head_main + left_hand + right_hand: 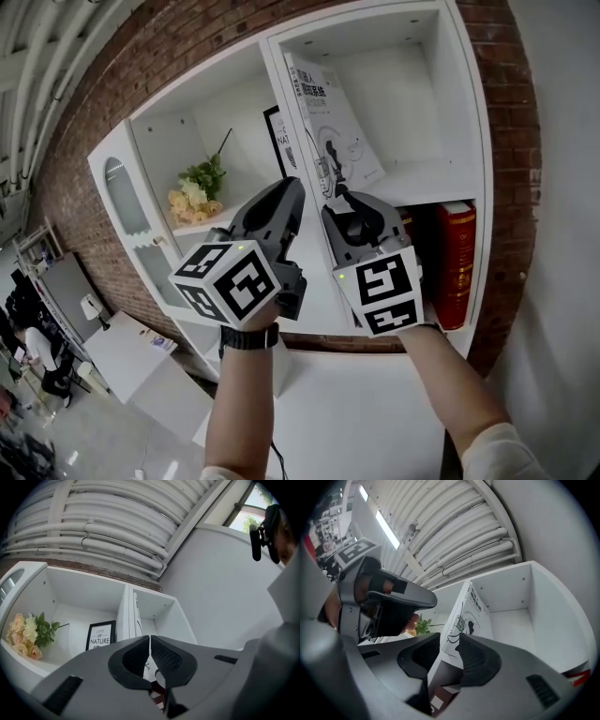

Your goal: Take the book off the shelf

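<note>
Centrally, white book (330, 122) leaning on shelf (472, 112), right gripper (345, 204) just below book, jaws parted, empty, left gripper (291, 187) beside book, jaws closed, empty.

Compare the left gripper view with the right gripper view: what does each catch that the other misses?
Only the left gripper view shows the framed NATURE print and a window. Only the right gripper view shows the left gripper and the white book's printed cover. Both share the flowers, the white shelf and the ceiling pipes.
</note>
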Tool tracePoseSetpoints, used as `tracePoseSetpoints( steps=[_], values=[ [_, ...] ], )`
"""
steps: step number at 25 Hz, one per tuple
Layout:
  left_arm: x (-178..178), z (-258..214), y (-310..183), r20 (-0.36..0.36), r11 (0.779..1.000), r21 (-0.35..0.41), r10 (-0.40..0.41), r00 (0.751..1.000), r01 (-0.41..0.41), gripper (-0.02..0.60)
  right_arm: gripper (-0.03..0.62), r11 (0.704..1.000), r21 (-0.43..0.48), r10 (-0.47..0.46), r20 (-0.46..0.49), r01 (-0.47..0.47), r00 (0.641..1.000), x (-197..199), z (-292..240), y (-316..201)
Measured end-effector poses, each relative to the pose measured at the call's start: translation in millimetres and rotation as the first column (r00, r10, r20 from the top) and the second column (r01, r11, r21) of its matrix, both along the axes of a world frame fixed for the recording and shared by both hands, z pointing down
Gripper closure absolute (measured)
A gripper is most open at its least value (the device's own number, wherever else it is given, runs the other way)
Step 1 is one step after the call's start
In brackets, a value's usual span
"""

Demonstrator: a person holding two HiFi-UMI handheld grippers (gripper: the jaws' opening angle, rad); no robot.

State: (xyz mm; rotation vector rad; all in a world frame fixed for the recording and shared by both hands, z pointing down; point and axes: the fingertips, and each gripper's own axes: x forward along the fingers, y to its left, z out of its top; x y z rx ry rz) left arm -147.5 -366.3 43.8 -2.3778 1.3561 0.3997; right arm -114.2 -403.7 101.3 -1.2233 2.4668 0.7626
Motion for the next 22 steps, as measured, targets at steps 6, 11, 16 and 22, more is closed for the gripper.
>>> tracePoseSetpoints(
  steps=[6, 11, 16, 22],
  values=[
    [-8.9, -8.0, -14.4, 0.006, 1.0, 0.002, -0.01, 1.0, 0.01, 0.569, 0.454, 0.999, -0.016, 0.046, -0.039, -0.047, 0.998, -11.0, -2.4, -14.0],
    [-11.4, -17.9, -20.8, 0.019, 0.998, 0.034, -0.046, 0.999, 0.045, 0.569, 0.454, 0.992, -0.045, 0.116, -0.075, -0.119, 0.99, -16.1, -5.8, -24.0],
    [-16.2, -24.8, -25.2, 0.022, 0.997, 0.049, -0.062, 0.998, 0.061, 0.569, 0.465, 0.989, -0.068, 0.124, -0.091, -0.13, 0.988, -23.4, -8.5, -29.2],
    [-14.5, -29.9, -26.7, 0.05, 0.996, 0.053, -0.072, 0.996, 0.069, 0.569, 0.513, 0.992, -0.107, 0.07, -0.014, -0.072, 0.997, -19.3, -8.3, -28.2]
  ],
)
